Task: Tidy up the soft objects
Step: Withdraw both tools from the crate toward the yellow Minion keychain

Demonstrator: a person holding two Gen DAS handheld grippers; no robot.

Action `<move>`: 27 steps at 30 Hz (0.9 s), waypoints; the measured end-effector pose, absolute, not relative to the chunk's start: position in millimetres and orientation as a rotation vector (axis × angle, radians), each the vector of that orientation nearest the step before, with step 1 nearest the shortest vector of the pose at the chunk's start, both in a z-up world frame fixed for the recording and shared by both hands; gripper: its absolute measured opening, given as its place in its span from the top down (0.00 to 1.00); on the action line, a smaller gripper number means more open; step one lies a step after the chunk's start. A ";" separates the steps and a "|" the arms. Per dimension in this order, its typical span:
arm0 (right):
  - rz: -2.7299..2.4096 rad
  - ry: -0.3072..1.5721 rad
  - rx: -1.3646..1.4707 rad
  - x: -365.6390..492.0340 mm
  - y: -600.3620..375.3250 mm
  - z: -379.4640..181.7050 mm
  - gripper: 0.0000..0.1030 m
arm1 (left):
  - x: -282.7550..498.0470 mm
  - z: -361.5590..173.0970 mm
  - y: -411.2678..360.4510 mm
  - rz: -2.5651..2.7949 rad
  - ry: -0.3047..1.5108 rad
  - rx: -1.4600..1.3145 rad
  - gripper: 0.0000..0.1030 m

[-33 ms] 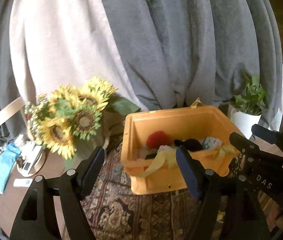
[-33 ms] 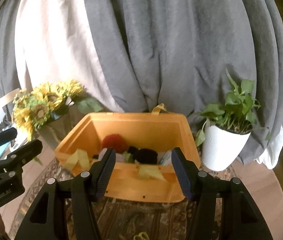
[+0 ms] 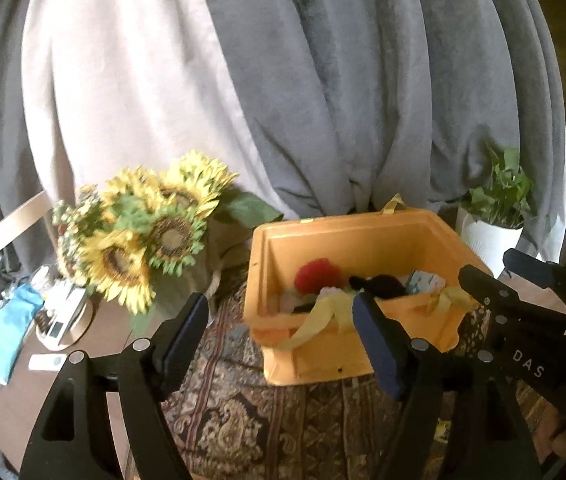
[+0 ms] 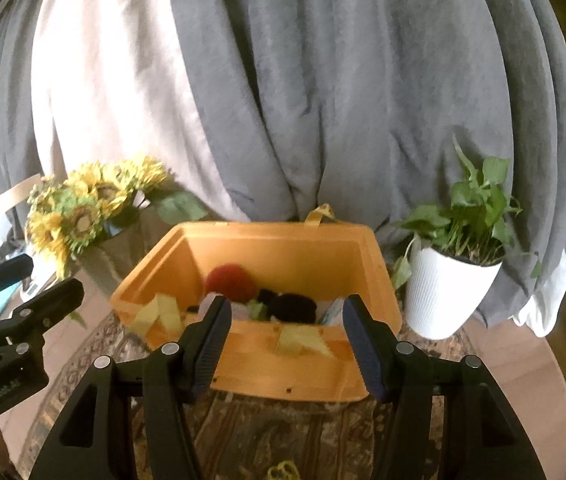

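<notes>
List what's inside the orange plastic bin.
Inside the orange plastic bin: a red fuzzy ball, a black fuzzy lump, pale soft items and a light-blue piece. Whatever lies beneath them is covered.

Grey curtains (image 4: pixel 363 100) fill the backdrop from 9 to 3 o'clock, with a pale cream drape (image 3: pixel 123 100) hanging at 10 o'clock. A bunch of sunflowers (image 3: pixel 143 232) stands at 9 o'clock on a brown table (image 3: pixel 7 396), beside a blue cloth (image 3: pixel 7 328) and a round tray of small clutter (image 3: pixel 63 320). A leafy plant in a white ribbed pot (image 4: pixel 443 288) sits at 3 o'clock. A patterned rug (image 3: pixel 263 420) spreads at 6 o'clock.
</notes>
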State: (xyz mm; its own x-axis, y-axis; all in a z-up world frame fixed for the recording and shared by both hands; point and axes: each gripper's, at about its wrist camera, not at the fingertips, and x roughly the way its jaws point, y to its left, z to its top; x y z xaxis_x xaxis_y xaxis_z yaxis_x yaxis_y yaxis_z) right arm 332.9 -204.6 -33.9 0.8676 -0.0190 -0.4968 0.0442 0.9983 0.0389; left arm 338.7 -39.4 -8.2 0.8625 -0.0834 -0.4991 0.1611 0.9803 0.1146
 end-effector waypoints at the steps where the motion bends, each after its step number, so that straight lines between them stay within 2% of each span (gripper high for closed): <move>1: -0.029 0.527 0.053 330.2 -204.2 -35.9 0.40 | 333.5 -10.7 -36.6 -0.118 0.523 0.150 0.24; 2: -0.026 0.533 0.055 327.9 -203.7 -38.0 0.34 | 330.2 -12.4 -35.1 -0.111 0.529 0.146 0.21; 4: -0.029 0.543 0.057 322.8 -203.0 -43.0 0.28 | 323.7 -17.6 -31.9 -0.092 0.545 0.135 0.17; 17: 0.017 0.644 0.015 295.4 -199.4 -80.2 0.28 | 297.1 -67.2 -28.6 -0.051 0.711 0.087 0.05; 27: 0.057 0.744 0.010 291.2 -197.4 -115.9 0.28 | 284.7 -100.5 -29.7 -0.022 0.809 0.105 0.05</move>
